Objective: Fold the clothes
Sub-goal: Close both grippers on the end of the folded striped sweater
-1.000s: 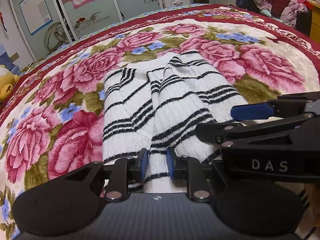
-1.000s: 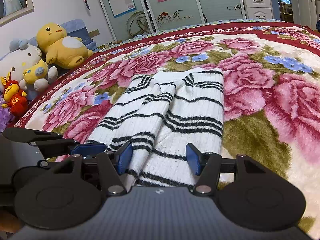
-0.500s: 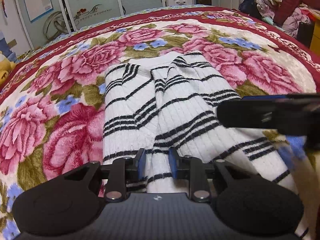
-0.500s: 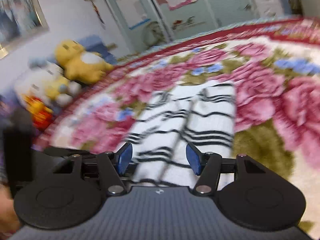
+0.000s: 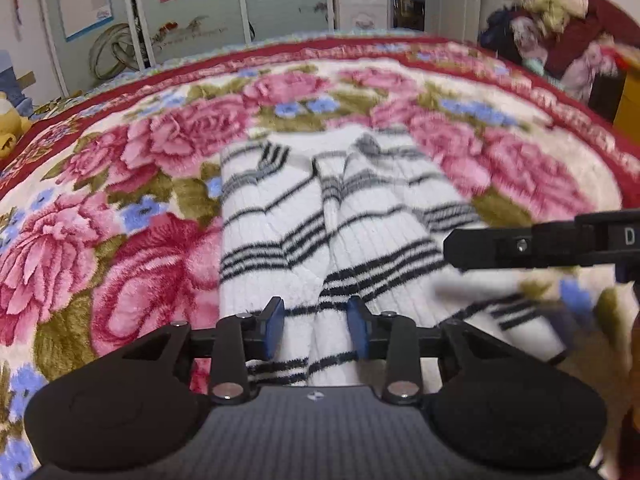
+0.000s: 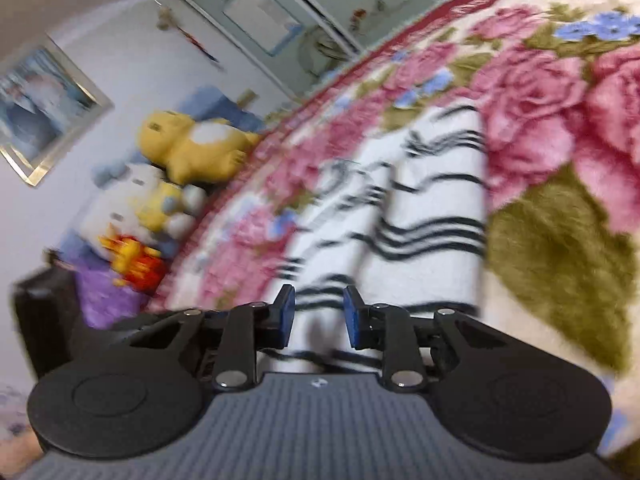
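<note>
A bedroom in a home. A bed (image 5: 540, 92) fills most of the view, covered by a plush blanket (image 5: 168, 148) printed with pink roses inside a red border. Plush toys (image 6: 188, 148) sit in a row against the wall beside the bed, below a framed picture (image 6: 44, 108). Pale wardrobe doors (image 5: 192, 20) carrying posters line the far wall, next to a white chest of drawers (image 5: 362, 0). A heap of clothes (image 5: 560, 36) is piled at the bed's far right corner.
</note>
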`<state>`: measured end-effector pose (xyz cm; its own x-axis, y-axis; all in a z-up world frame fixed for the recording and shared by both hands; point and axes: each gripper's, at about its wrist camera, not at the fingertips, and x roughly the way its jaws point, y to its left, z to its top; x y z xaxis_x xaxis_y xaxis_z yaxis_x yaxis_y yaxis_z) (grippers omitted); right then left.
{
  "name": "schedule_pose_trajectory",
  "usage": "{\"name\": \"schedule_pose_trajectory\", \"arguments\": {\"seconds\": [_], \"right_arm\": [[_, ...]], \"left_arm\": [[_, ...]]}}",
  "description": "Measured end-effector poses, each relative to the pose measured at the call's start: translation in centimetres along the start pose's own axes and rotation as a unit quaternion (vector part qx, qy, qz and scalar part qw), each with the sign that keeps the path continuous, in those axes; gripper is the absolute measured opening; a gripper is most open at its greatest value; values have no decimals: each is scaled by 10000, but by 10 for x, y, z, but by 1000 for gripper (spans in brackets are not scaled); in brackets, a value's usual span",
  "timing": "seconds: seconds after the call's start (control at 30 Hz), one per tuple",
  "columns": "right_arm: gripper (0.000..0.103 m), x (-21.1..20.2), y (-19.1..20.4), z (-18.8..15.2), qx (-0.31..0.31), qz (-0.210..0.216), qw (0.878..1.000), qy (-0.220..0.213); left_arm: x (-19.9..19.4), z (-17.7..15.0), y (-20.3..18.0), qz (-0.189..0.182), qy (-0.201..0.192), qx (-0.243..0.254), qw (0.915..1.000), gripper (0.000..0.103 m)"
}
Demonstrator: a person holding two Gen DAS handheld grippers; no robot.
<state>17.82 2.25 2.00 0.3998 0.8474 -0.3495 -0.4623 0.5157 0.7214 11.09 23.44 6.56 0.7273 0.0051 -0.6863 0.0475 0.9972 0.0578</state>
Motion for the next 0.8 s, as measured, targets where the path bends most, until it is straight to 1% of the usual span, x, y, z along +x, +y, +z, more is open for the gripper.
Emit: {"name": "schedule_pose_trajectory", "arguments": {"seconds": [0.07,0.1,0.13,0.17,0.2,0.23,0.27,0.4,0.47,0.53,0.57,0.63,0.7,0.77,0.8], "right_arm": [[28,3,-2,0,139,306,9994,50],[28,7,-6,0,216,342,9991,112],[28,12,-10,-1,270,274,9991,162],[27,16,-16,-2,304,185,9991,214],[25,20,-21,-3,334,99,9991,261],[19,23,-25,-5,353,37,9990,281],[17,24,-27,-5,384,28,9989,285],[16,24,-29,-6,439,70,9986,281],[17,22,-29,-6,490,144,9984,259],[21,17,-29,-4,519,319,9980,156],[23,14,-29,-2,534,406,9977,104],[26,10,-31,0,618,599,9963,50],[27,8,-34,2,733,800,9941,38],[27,7,-35,2,767,954,9924,107],[27,7,-34,2,741,992,9922,171]], "left_arm": [[-11,0,-3,-167,-158,11,9997,35],[-13,0,-6,-305,-155,35,9994,35],[-13,-1,-11,-451,-80,94,9989,35],[-8,-4,-16,-529,96,213,9983,36],[0,-8,-22,-507,283,351,9977,37],[7,-12,-27,-455,381,480,9971,37],[10,-14,-29,-425,369,512,9971,37],[9,-12,-16,-650,326,134,9973,36],[6,-11,-2,-877,265,-294,9954,35],[-2,-11,11,-1058,124,-726,9917,35],[-7,-10,14,-1086,42,-856,9904,34],[-16,-8,19,-1180,-90,-1059,9873,29],[-23,-8,22,-1447,-77,-1247,9815,26],[-30,-10,22,-1734,-25,-1291,9763,8],[-32,-11,20,-1828,-18,-1254,9751,3]]}}
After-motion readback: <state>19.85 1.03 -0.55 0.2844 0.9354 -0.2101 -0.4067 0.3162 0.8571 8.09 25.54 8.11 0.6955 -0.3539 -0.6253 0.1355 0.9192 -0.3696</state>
